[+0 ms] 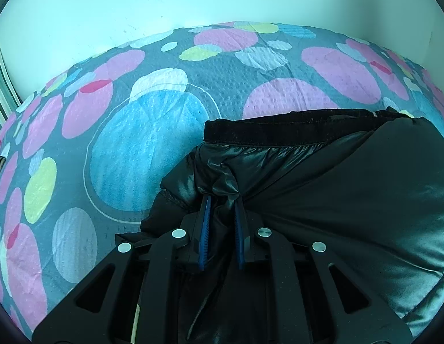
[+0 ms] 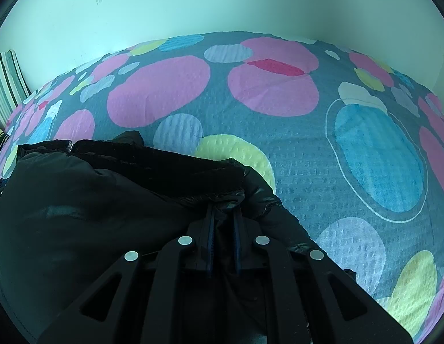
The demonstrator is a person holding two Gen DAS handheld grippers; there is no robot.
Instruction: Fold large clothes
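A large shiny black padded jacket point(image 1: 351, 195) with a black ribbed band point(image 1: 279, 132) along its far edge lies on the bed. My left gripper point(image 1: 223, 196) is shut on a bunched fold of the jacket near the band's left end. The same jacket fills the lower left of the right wrist view point(image 2: 78, 206). My right gripper point(image 2: 223, 209) is shut on the jacket's fabric near the band's right end point(image 2: 164, 160). The fingertips of both grippers are buried in the fabric.
The bed has a grey quilted cover with pink, blue, yellow and white circles point(image 1: 153, 154), point(image 2: 365, 149). A pale wall point(image 1: 193, 0) runs behind the bed. A striped cushion point(image 2: 7, 86) stands at the far left edge.
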